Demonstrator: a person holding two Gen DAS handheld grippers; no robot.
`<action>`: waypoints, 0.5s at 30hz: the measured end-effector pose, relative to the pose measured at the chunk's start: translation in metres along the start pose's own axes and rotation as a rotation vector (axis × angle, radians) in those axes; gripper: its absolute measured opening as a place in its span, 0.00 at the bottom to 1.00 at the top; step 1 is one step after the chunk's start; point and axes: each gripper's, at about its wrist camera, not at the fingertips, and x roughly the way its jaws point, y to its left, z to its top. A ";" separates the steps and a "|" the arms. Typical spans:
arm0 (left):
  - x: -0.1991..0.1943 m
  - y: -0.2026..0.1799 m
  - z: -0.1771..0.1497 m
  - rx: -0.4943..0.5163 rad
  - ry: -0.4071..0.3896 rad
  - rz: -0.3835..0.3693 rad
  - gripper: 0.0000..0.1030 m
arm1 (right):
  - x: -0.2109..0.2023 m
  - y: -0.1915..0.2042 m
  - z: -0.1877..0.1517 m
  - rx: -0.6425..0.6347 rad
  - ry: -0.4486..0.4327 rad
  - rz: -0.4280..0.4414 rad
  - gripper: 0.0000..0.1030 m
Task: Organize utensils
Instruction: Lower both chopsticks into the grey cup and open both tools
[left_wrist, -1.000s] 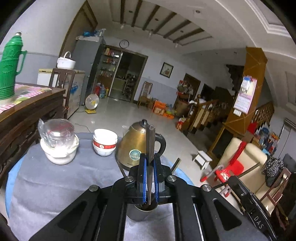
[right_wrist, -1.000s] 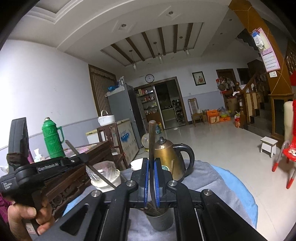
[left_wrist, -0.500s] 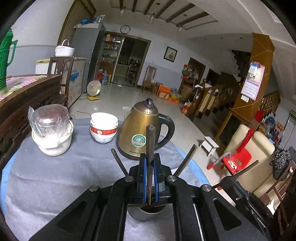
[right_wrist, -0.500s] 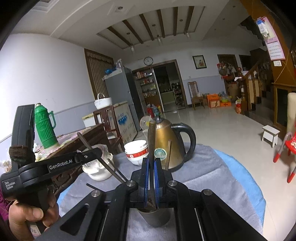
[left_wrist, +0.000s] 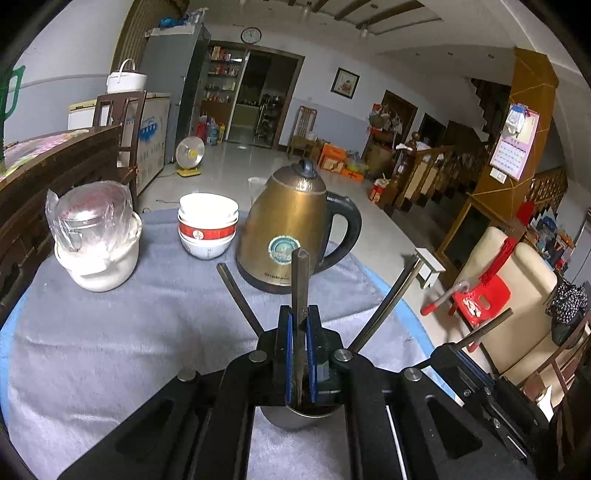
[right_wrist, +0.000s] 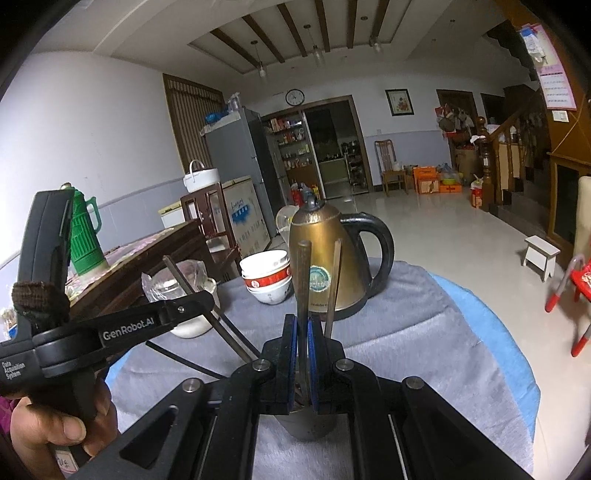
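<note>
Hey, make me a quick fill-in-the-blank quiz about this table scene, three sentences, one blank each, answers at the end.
1. The left gripper is shut on one dark ____.
2. The stacked bowls stand between the wrapped jar and the golden ____.
3. Under both grippers, loose chopsticks already lean in a metal ____.

Answers: chopstick; kettle; cup

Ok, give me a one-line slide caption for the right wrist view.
Right gripper shut on a dark chopstick above the metal cup, kettle and stacked bowls behind.
</note>
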 end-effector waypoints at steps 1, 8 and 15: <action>0.001 0.001 0.000 0.001 0.001 0.003 0.07 | 0.002 0.000 -0.001 0.000 0.005 -0.001 0.06; 0.004 0.005 0.003 -0.001 0.005 0.007 0.07 | 0.012 -0.001 -0.004 0.003 0.029 -0.007 0.06; 0.007 0.006 0.008 0.001 0.014 0.007 0.07 | 0.018 0.001 -0.007 0.000 0.046 -0.007 0.06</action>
